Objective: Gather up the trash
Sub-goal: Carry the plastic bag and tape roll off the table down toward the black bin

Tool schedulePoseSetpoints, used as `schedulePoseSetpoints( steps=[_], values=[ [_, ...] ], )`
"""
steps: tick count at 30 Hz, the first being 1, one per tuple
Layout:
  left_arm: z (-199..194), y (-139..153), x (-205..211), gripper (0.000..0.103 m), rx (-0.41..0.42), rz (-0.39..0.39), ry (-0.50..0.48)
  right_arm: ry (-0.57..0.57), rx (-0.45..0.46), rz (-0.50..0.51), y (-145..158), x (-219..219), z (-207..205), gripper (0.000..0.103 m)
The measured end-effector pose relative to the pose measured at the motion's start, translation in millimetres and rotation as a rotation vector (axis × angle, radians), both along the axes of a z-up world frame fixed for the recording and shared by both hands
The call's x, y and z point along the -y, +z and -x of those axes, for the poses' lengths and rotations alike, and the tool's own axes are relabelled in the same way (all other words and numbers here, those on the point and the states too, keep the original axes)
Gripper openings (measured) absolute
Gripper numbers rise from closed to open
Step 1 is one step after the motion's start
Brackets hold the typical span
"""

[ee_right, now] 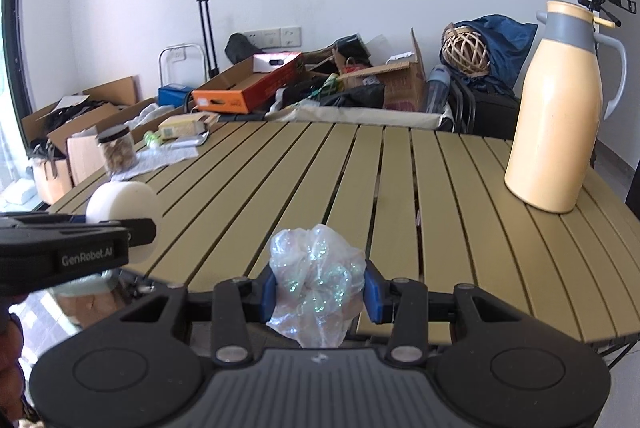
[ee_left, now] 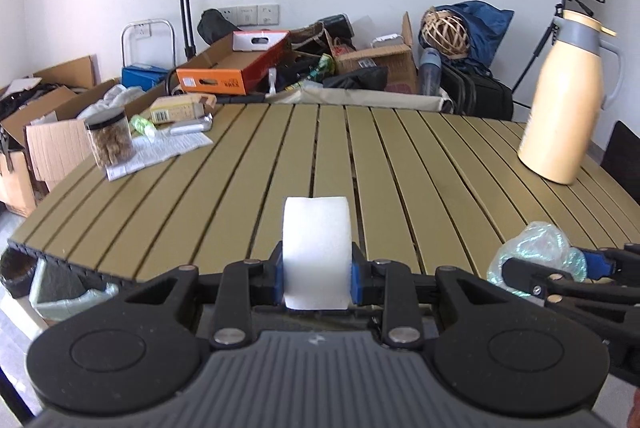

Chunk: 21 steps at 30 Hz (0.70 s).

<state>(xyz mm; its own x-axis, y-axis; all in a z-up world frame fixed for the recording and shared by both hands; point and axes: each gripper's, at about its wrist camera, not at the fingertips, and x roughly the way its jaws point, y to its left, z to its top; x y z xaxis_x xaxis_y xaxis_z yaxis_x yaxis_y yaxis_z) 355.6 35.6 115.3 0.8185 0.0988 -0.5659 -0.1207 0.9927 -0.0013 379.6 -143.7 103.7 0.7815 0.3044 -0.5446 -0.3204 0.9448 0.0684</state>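
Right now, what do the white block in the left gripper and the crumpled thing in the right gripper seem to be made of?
White block: probably foam, matte and uniformly white, with soft rounded edges; it could also be a sponge. Crumpled wrap: thin clear plastic film, glossy, with greenish rainbow glints along its many creases. Each is pinched between blue pads.

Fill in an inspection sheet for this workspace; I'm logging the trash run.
Surface: slatted table, mostly bare.
Job's things: white foam piece and crumpled plastic wrap, both held.
Clutter: jar, paper sheet, small box, cream jug.
Grippers: left gripper shut on foam; right gripper shut on wrap.
Cables: nothing seen.
Surroundings: cardboard boxes, bags, tripod, white wall.
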Motion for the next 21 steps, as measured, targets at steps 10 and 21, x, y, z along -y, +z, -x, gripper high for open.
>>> schedulePoseSetpoints(
  steps=[10,21],
  values=[
    [44.4,-40.3,-4.8,0.029,-0.055,0.024,-0.029,0.038,-0.066,-0.013,-41.4,3.6,43.0,0.041],
    [70.1,-106.4,-6.9,0.029,-0.178,0.027,-0.049,0.049,-0.22,-0.002,-112.0,5.7,67.5,0.041]
  ],
)
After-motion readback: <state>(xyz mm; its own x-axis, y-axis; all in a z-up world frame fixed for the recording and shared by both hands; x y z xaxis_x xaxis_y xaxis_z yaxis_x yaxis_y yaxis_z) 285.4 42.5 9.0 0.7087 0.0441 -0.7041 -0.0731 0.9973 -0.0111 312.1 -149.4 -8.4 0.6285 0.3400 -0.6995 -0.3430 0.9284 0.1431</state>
